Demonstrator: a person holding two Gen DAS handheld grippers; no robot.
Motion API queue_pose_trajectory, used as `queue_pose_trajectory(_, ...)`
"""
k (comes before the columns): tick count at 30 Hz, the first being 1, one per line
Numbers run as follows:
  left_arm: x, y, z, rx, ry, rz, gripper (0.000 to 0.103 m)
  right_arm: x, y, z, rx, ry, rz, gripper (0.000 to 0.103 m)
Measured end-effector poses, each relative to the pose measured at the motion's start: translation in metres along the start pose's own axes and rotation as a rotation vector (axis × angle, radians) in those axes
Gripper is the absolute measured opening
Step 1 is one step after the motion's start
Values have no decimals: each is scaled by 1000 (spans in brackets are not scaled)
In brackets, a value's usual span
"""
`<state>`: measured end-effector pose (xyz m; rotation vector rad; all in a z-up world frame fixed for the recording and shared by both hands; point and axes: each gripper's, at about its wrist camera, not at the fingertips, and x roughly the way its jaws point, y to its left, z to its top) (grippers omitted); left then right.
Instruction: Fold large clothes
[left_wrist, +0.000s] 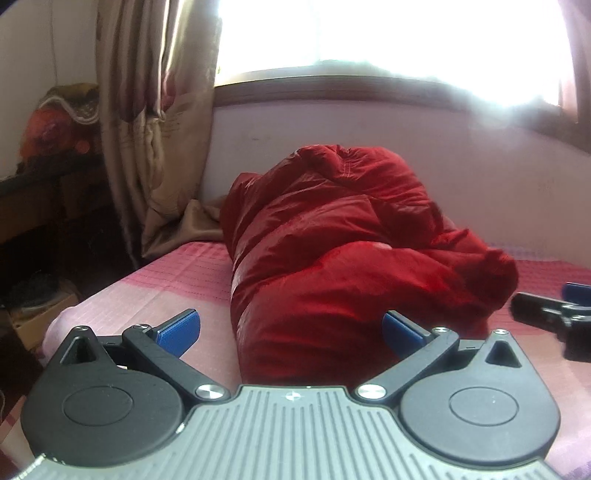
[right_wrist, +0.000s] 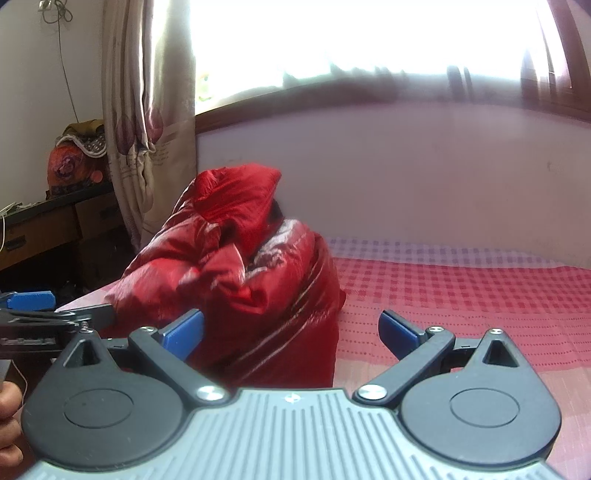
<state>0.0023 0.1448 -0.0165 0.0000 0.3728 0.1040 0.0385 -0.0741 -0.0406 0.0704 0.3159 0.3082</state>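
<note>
Nearest, left gripper (left_wrist: 291, 328) and right gripper (right_wrist: 291, 328) both gape wide, holding nothing, low in frame just short of the bunched red puffy jacket (left_wrist: 332, 258) mid-frame on the pink checked bedsheet (right_wrist: 461, 288); best seize separate hem edges, not bulk, before spreading toward the window (left_wrist: 369, 37).

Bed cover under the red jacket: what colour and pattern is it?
The bed cover is pink-red with a small checked pattern, clearest in the right wrist view.
</note>
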Motion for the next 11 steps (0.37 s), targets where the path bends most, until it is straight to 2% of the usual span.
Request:
queue_pose_trajectory(2, -4, -5, -3, 4, -18, 23, 103, -4, -3, -2, 11, 1, -1, 102)
queue_pose_trajectory(7, -9, -11, -4, -4, -23, 24, 103, -9, -7, -4, 23, 5, -4, 102)
queue_pose_trajectory(11, -14, -19, -4, 32, -21, 35, 103, -14, -9, -4, 29, -3, -6, 102)
